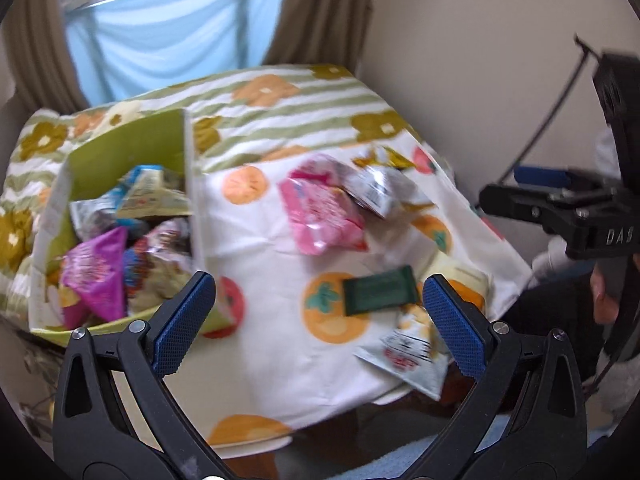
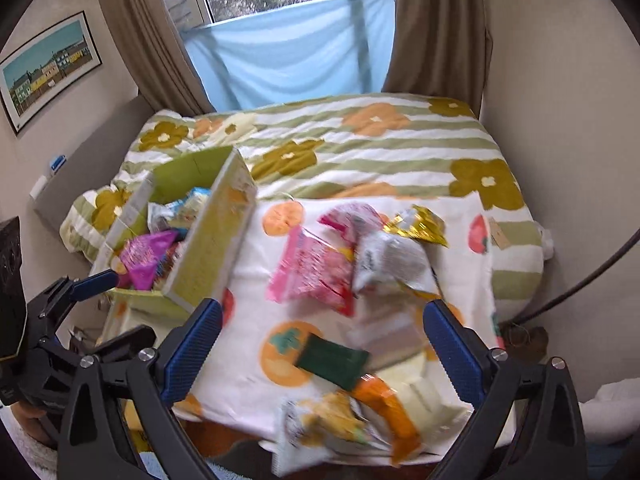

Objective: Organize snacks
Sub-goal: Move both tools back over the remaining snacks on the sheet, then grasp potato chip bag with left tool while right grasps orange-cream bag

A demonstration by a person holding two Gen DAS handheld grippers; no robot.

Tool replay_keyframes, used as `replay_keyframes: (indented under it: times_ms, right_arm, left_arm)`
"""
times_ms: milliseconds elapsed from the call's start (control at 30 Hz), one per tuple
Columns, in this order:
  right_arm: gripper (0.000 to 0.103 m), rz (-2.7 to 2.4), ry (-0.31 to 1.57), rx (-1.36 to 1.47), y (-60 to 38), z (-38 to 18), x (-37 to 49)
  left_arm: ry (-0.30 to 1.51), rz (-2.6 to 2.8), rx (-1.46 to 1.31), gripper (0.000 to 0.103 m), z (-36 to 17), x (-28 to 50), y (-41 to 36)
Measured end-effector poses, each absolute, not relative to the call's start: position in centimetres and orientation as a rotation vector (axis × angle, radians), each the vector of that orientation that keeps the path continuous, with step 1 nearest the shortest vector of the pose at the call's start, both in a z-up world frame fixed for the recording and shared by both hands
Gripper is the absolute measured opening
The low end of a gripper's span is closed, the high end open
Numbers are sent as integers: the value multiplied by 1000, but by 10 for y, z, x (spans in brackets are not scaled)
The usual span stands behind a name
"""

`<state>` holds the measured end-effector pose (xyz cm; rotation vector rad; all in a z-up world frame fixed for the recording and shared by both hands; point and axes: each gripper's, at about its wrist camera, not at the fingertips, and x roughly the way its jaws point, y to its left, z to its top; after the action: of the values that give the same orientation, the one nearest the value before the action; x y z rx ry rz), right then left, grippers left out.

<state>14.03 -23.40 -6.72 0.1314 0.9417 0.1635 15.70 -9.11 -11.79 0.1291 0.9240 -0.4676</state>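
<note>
A green cardboard box (image 1: 132, 148) (image 2: 208, 256) stands at the left of a fruit-print cloth and holds several snack packs, with a purple pack (image 1: 98, 276) (image 2: 146, 258) on top. Loose on the cloth lie a pink pack (image 1: 320, 208) (image 2: 312, 268), a silver pack (image 1: 376, 188) (image 2: 390, 262), a gold pack (image 2: 420, 224), a dark green bar (image 1: 378, 290) (image 2: 330, 356) and a white and yellow pack (image 1: 408, 354) (image 2: 332, 424). My left gripper (image 1: 318, 320) is open and empty above the cloth's near edge. My right gripper (image 2: 322, 344) is open and empty above the green bar.
The cloth (image 1: 272, 264) covers a small table in front of a bed with a flowered, striped cover (image 2: 360, 148). Walls stand close at the right. A window with brown curtains (image 2: 436, 28) is behind the bed. An orange pack (image 2: 386, 404) lies by the near edge.
</note>
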Motion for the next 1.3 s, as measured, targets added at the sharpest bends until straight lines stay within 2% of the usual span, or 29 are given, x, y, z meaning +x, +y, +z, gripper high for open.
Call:
replay_keyframes:
  times_ms: [167, 367, 667, 1000, 1067, 1133, 1200, 1300]
  right_arm:
    - [100, 193, 1041, 127, -280, -94, 131]
    - [100, 240, 1130, 100, -311, -127, 126]
    - [100, 317, 1304, 72, -318, -191, 130]
    - [100, 347, 1425, 30, -308, -230, 145]
    - [100, 350, 1443, 24, -306, -236, 147]
    - [100, 353, 1454, 14, -304, -239, 149]
    - [99, 358, 1463, 11, -302, -242, 151]
    - [92, 367, 1477, 10, -299, -246, 154]
  left_arm:
    - [970, -524, 237, 103, -141, 135, -157]
    - [1101, -618, 301, 103, -176, 127, -192]
    - [1222, -705, 396, 103, -231, 143, -208]
    - [1326, -808, 417, 102, -271, 152, -217]
    - [1343, -816, 402, 100, -276, 154, -216]
    - [1366, -832, 362, 91, -280, 157, -214]
    - [1376, -844, 330, 87, -282, 159, -212]
    - [1371, -857, 315, 82, -282, 160, -210]
